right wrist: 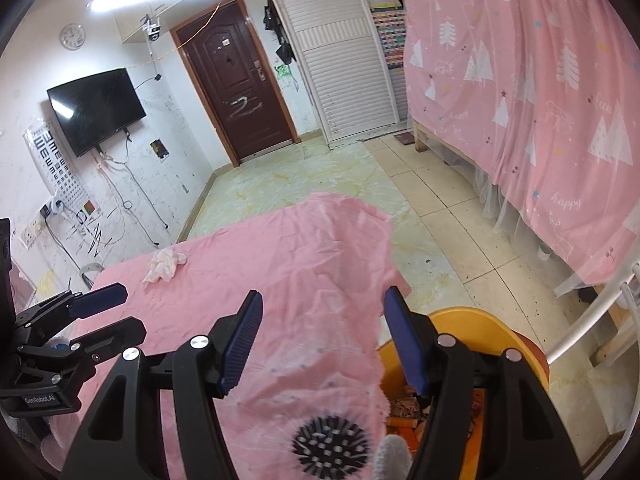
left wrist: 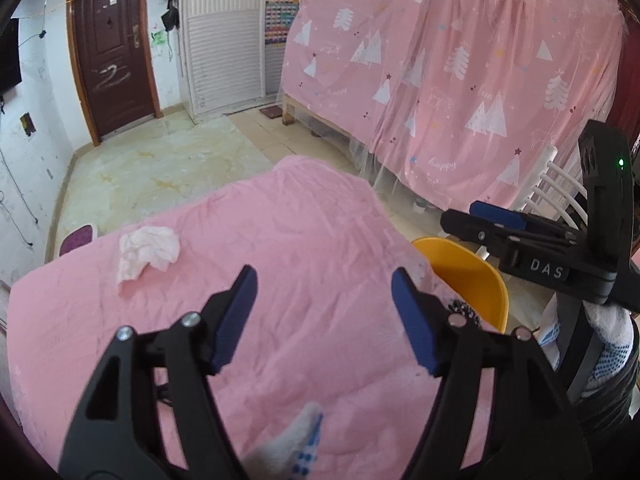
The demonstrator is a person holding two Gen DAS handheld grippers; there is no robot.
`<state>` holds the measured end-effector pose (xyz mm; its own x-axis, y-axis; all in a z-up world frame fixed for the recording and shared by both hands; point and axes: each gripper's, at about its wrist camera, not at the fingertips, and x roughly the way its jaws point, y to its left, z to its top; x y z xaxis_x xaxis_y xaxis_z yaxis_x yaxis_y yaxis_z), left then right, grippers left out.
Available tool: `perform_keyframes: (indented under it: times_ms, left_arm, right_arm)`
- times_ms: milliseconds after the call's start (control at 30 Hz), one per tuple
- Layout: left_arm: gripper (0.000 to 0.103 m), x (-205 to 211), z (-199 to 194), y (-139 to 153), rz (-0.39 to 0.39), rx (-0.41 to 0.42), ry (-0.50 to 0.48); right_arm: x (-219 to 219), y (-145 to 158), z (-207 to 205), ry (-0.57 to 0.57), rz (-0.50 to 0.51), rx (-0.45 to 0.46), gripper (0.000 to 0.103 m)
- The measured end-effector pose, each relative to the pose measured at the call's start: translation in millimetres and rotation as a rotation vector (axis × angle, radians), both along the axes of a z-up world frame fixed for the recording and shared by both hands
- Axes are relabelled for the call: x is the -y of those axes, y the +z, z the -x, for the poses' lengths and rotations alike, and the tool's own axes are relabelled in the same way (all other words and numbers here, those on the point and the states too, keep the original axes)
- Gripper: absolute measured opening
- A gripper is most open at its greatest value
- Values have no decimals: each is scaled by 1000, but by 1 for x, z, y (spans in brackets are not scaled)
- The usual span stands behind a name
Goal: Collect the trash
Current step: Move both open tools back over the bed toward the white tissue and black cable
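The left gripper [left wrist: 324,316] stands wide, with nothing between its ribbed blue pads. The right gripper [right wrist: 324,340] is likewise parted and empty. A crumpled white tissue [left wrist: 149,251] lies on the wrinkled pink cloth [left wrist: 280,240] covering the table, well ahead of both grippers. A smooth, round-rimmed orange bin [right wrist: 516,340] sits just beside the cloth's edge, under the right gripper.

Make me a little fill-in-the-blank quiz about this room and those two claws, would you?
1. The crumpled tissue lies on a cloth coloured ____.
2. The bin beside the table is coloured ____.
3. Between the left claw pads there is ____.
4. The wall screen is switched ____.

Missing words: pink; yellow; nothing; off
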<state>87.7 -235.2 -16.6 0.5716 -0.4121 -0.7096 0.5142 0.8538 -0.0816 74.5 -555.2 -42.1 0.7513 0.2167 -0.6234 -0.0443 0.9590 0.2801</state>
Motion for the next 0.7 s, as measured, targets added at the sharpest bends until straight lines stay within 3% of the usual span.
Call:
perform_keyframes:
  times_ms: [433, 500, 700]
  left_arm:
    - [74, -72, -12, -3, 38, -13, 97]
    - [79, -82, -12, -3, 35, -5, 118]
    - [81, -104, -14, -15, 7, -16, 161]
  right_arm:
    - [-84, 13, -32, 103, 68, -1, 54]
    - [-96, 14, -36, 117, 79, -2, 54]
    - [-135, 14, -51, 165, 103, -15, 54]
